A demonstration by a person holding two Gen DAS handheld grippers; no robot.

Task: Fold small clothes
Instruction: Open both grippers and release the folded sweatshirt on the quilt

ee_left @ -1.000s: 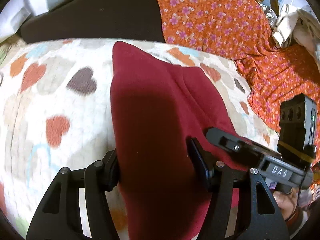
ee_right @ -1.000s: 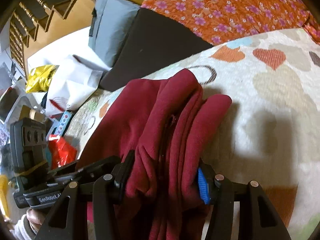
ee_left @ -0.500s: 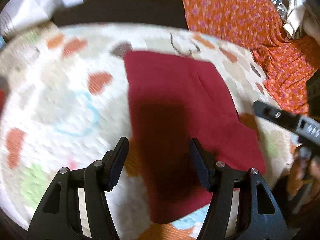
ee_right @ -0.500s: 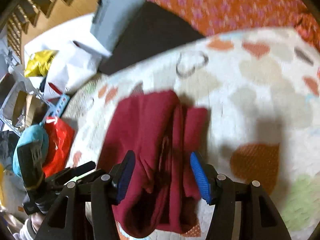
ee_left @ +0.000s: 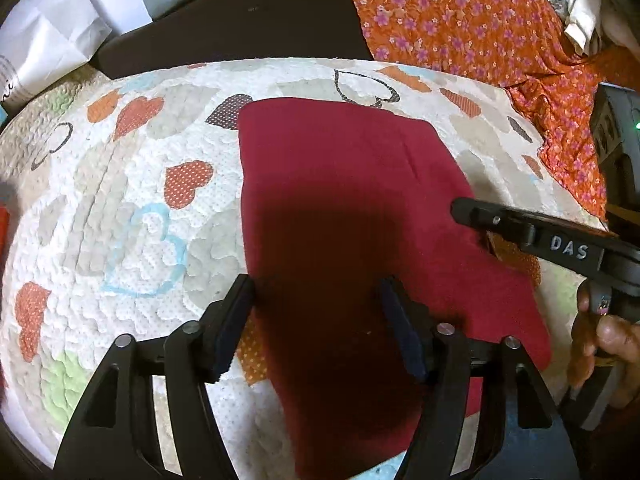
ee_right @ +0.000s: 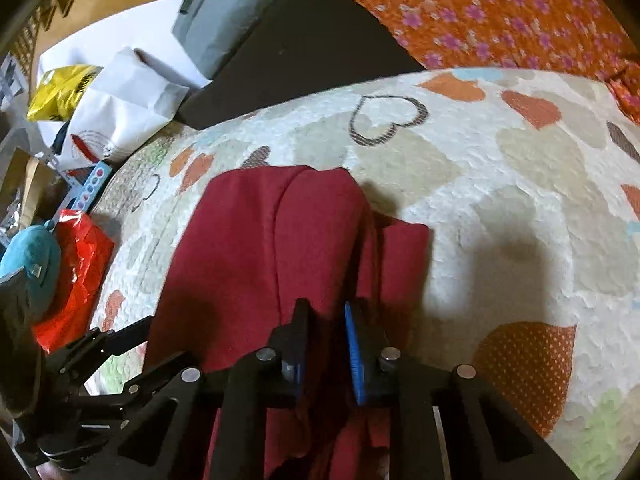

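Red cloth (ee_left: 340, 208) lies folded flat on the heart quilt (ee_left: 120, 208), near the middle. White letters "DAS" show on the right gripper (ee_right: 326, 354) in the left view — no other writing can be read. A bag (ee_right: 124, 108) at the side has a red print too small to make out. The cloth's near end is cut off under both tools. The left gripper (ee_left: 316, 320) has its fingers spread above the cloth, not touching it. The right one's fingers were spread a moment ago — they have just been closing and now pinch a fold of cloth.
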